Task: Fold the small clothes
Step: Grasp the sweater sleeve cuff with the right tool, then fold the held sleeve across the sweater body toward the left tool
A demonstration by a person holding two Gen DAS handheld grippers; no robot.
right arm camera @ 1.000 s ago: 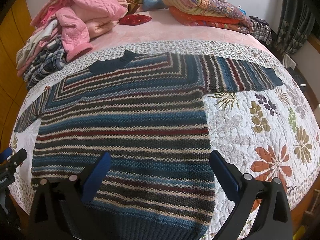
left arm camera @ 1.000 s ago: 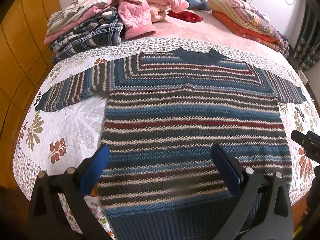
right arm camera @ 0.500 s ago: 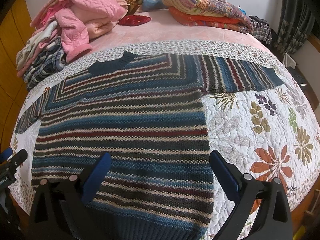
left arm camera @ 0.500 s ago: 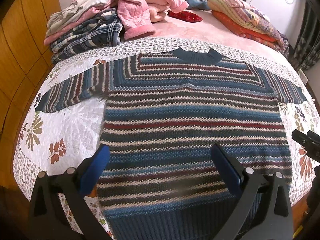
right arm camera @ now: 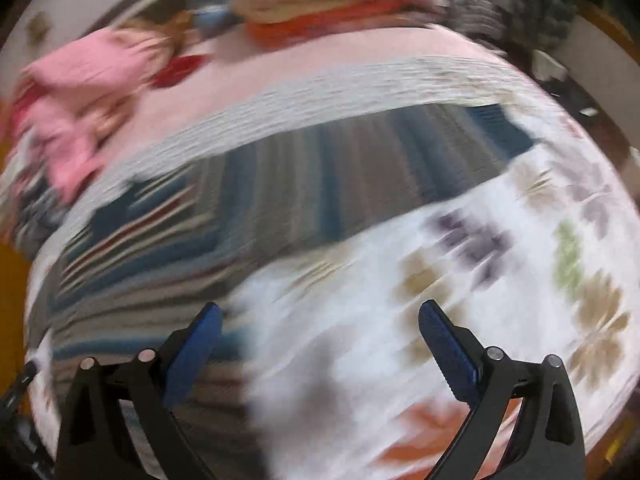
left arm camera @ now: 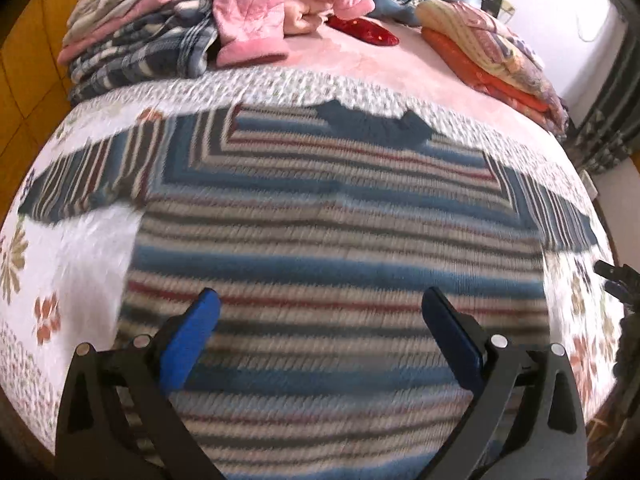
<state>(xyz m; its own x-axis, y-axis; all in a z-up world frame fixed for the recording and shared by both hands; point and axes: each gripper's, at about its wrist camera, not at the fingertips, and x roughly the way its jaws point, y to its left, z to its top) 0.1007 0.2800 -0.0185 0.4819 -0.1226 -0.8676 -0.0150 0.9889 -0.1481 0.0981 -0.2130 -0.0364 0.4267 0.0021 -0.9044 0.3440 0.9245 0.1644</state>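
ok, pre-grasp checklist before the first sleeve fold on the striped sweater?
1. Striped sweater laid flat, both sleeves spread on the quilt: ok.
2. Left gripper open, nothing between its fingers: ok.
3. Right gripper open and empty: ok.
4. Right gripper lined up on the right sleeve: not ok, it sits over bare quilt below the sleeve.
5. Right wrist view sharp enough to pick a grasp point: not ok, heavy motion blur.
6. Fold area free of the clothes pile: ok, pile lies beyond the collar.

Left gripper [left arm camera: 320,320] and right gripper [right arm camera: 318,318] — both jaws spread wide
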